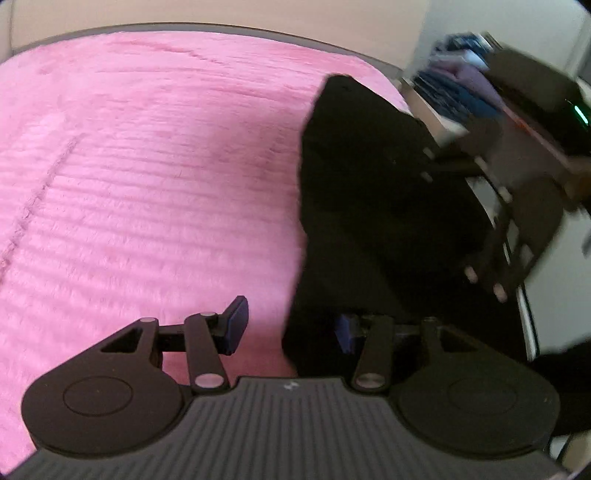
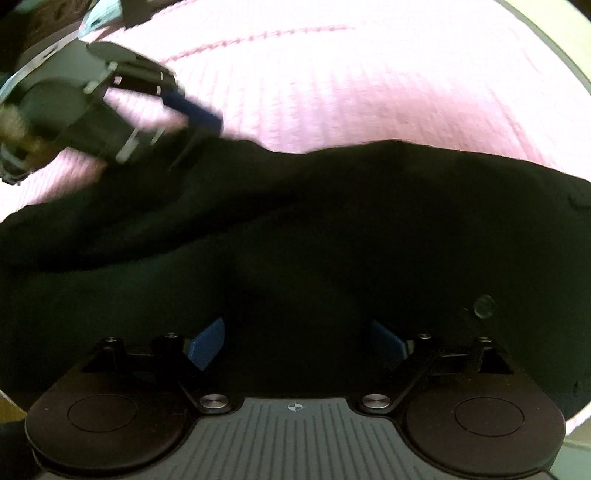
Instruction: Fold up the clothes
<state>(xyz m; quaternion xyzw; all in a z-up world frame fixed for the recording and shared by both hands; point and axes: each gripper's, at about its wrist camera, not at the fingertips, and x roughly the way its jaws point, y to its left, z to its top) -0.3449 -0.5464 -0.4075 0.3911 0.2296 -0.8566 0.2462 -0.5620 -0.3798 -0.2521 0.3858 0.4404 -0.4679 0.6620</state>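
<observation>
A black garment (image 1: pixel 373 206) lies crumpled along the right side of a pink fuzzy blanket (image 1: pixel 147 166). My left gripper (image 1: pixel 291 328) is open and straddles the garment's left edge, with one blue pad over the pink blanket and the other over the black cloth. In the right wrist view the black garment (image 2: pixel 314 229) fills the middle. My right gripper (image 2: pixel 297 343) hangs wide open just above it, with only cloth below the pads. Each gripper shows blurred in the other's view: the right gripper (image 1: pixel 491 273) at the garment's far side, the left gripper (image 2: pixel 192 129) at its upper left edge.
The pink blanket (image 2: pixel 369 92) covers a surface with a dark rounded rim (image 1: pixel 221 27). Beyond the rim at the upper right is a blurred pile of bluish and purple clothes (image 1: pixel 454 85). A pale wall stands behind.
</observation>
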